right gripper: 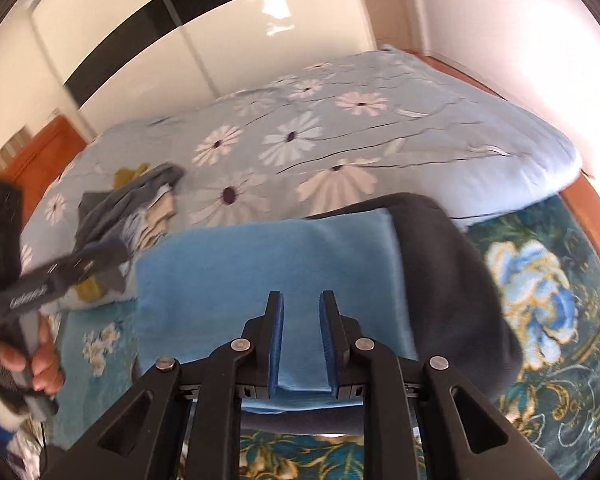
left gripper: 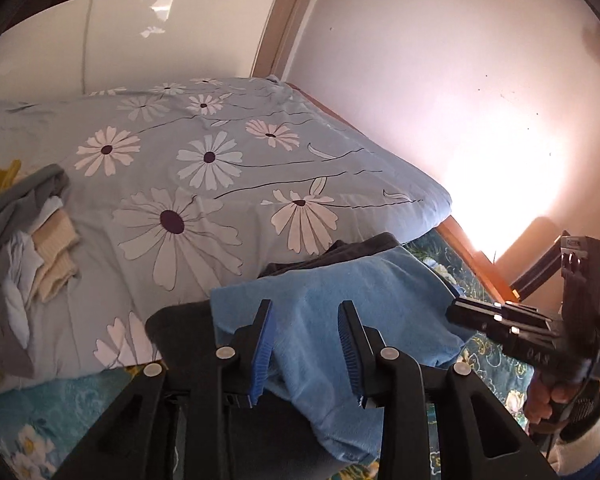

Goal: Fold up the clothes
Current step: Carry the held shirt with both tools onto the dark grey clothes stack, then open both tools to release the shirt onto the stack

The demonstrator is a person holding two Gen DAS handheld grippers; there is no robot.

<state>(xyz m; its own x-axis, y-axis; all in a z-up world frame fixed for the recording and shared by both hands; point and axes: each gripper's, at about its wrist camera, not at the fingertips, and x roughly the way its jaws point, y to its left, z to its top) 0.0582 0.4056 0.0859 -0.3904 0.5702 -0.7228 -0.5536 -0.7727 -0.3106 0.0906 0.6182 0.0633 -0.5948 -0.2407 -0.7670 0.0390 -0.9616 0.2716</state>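
Nearest, the left gripper (left gripper: pixel 306 350) and the right gripper (right gripper: pixel 301 346) were each seen with blue-padded jaws apart, nothing pinched, poised over the folded light-blue soft cloth (right gripper: pixel 260 280). That cloth was laid flat on a dark grey folded garment (right gripper: pixel 460 280). Left of the cloth, a heap of unfolded grey, cream and yellow clothes (left gripper: pixel 32 240) was piled on the daisy-printed pale-blue quilt (left gripper: pixel 220 152) beyond it.

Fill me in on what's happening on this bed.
A person is folding clothes with a handheld gripper in each hand. A folded light blue garment lies on a dark garment on the bed. The left gripper and right gripper both hover above it with jaws parted, gripping nothing. A pile of unfolded clothes waits on the floral duvet.
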